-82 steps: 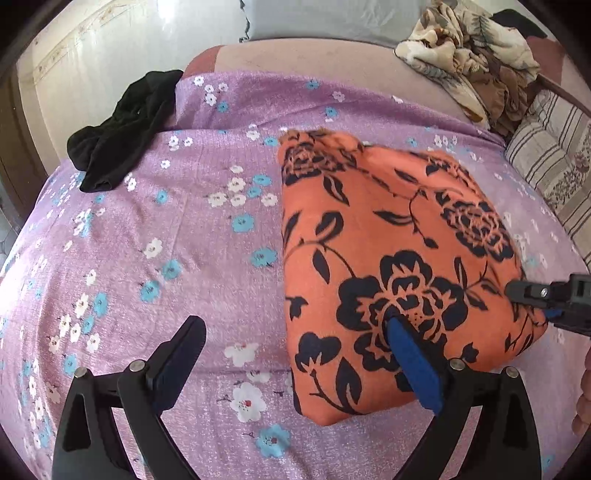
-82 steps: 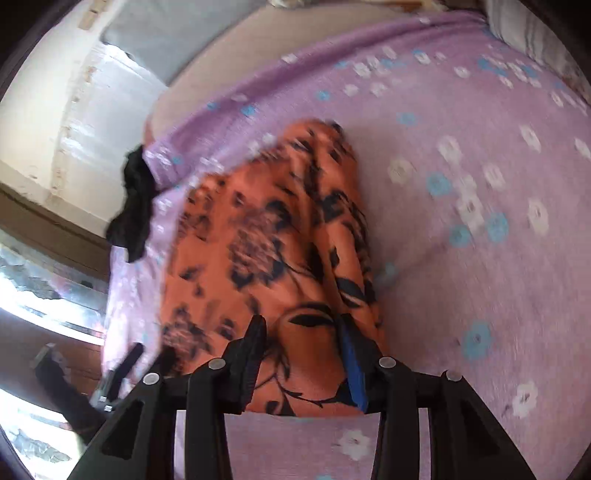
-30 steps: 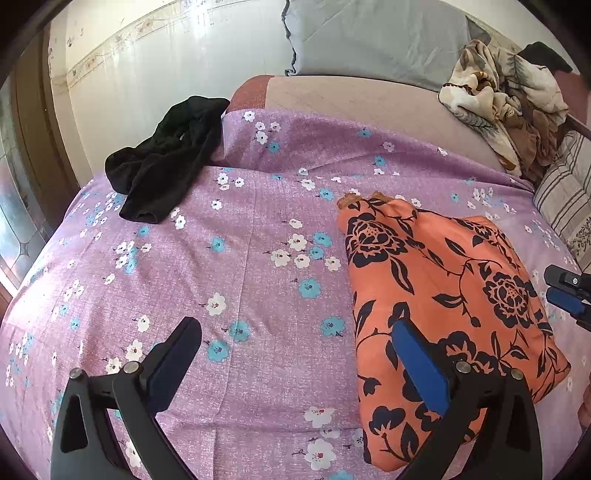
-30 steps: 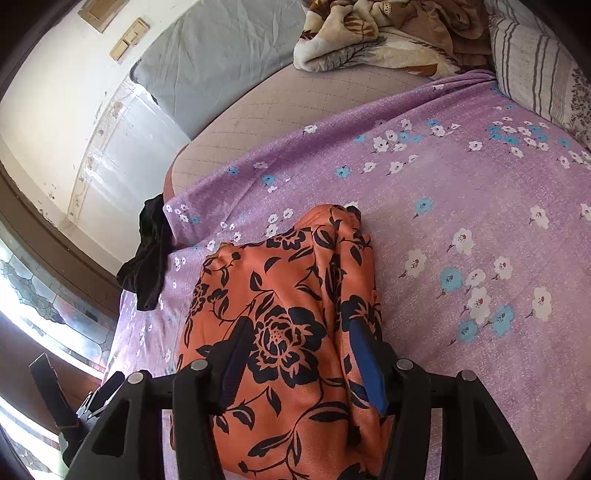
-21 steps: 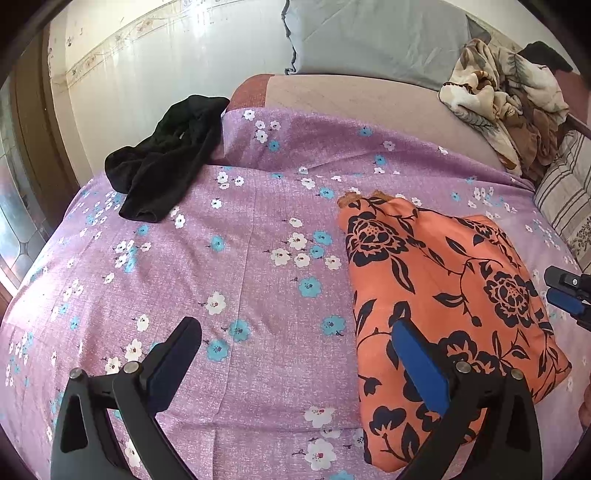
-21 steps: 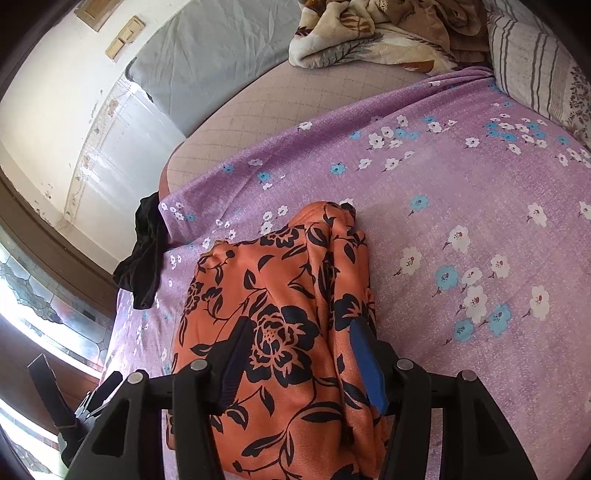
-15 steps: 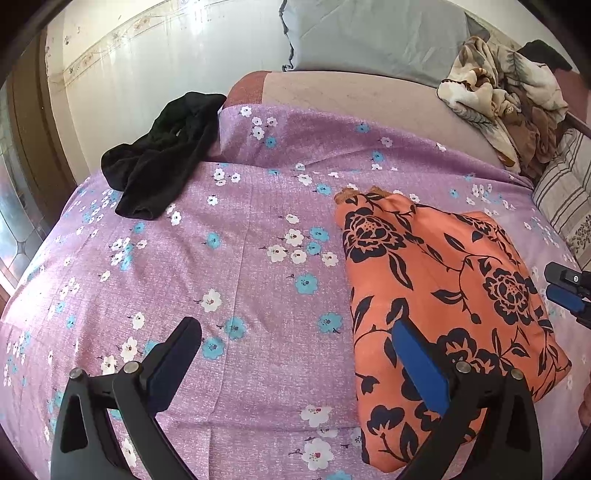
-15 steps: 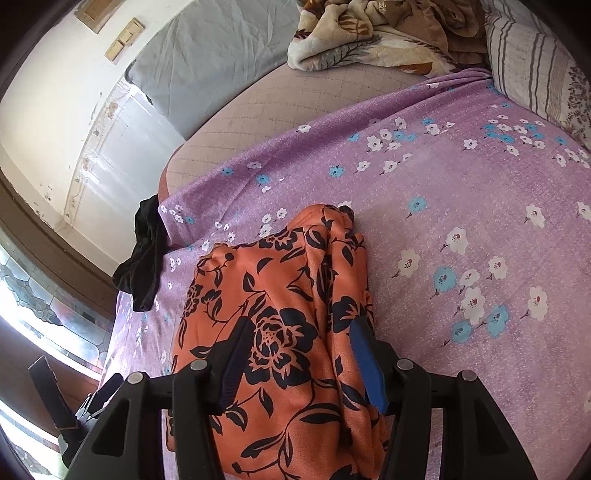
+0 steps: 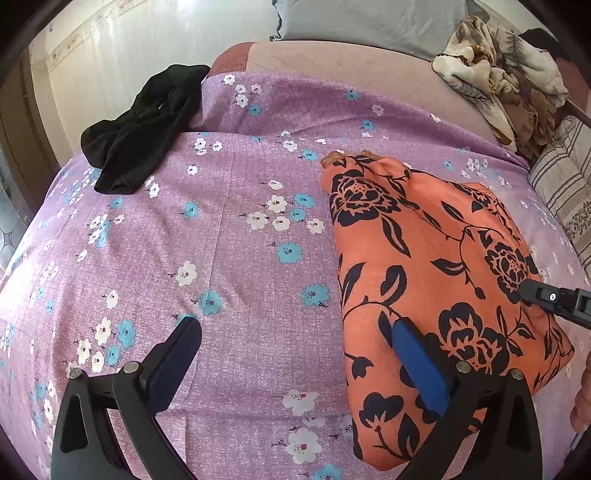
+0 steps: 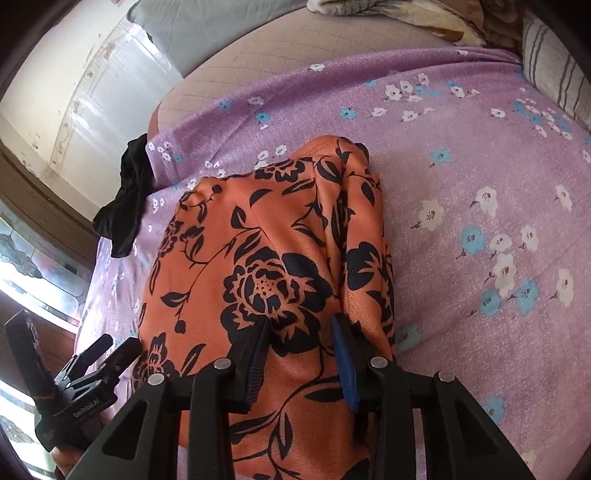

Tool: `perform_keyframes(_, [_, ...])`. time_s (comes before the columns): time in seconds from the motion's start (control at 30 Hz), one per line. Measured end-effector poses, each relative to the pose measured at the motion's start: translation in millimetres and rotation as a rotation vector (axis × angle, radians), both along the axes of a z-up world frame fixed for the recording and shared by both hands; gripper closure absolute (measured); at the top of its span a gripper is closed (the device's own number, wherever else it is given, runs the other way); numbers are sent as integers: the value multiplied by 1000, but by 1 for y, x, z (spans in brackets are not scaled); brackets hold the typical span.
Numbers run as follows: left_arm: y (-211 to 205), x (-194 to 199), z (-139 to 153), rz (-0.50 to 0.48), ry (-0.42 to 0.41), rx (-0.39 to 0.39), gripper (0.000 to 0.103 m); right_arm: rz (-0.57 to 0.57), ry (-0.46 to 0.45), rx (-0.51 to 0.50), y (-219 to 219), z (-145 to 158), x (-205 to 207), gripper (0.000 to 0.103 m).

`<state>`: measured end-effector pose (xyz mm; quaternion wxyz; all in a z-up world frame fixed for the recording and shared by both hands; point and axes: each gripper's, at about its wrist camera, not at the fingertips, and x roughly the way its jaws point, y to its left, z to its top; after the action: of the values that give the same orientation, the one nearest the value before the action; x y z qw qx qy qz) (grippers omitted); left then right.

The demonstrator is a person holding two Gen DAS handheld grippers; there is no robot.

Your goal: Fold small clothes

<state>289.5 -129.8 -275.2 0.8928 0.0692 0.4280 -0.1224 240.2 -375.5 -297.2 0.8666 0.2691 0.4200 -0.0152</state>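
A folded orange garment with black flowers (image 9: 436, 266) lies on the purple flowered bedsheet (image 9: 229, 266); it also shows in the right wrist view (image 10: 266, 273). My left gripper (image 9: 295, 338) is wide open and empty, its right finger over the garment's left edge, its left finger over bare sheet. My right gripper (image 10: 301, 330) is open and hovers low over the garment's near end, a finger on each side of a big black flower. Its tip shows in the left wrist view (image 9: 554, 299) at the garment's right side.
A crumpled black garment (image 9: 144, 129) lies at the sheet's far left corner. A grey pillow (image 9: 369, 18) and a heap of beige patterned cloth (image 9: 498, 77) lie at the bed's head. A striped pillow (image 9: 561, 184) lies at the right.
Both grippers have come down and closer to the orange garment. The right gripper's jaws have narrowed a little. The garment has not moved.
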Motion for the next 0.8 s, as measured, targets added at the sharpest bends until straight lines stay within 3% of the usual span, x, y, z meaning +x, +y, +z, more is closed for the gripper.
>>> perform_keyframes(0.1, [1, -1, 6, 5, -20, -9, 0, -44, -85, 24, -7, 13, -11, 63])
perform_keyframes(0.2, [3, -2, 10, 10, -36, -13, 0, -83, -125, -40, -9, 23, -17, 62])
perform_keyframes(0.43, [7, -1, 13, 22, -48, -18, 0, -95, -116, -106, -4, 27, -14, 62])
perform_keyframes(0.5, [7, -1, 13, 20, -50, -15, 0, -96, -113, -104, -4, 27, -14, 61])
perform_keyframes(0.57, [6, -1, 13, 19, -51, -12, 0, -99, -118, -93, -5, 27, -15, 52])
perform_keyframes(0.8, [4, -2, 11, 12, -48, -5, 0, -102, -117, -93, -6, 27, -15, 52])
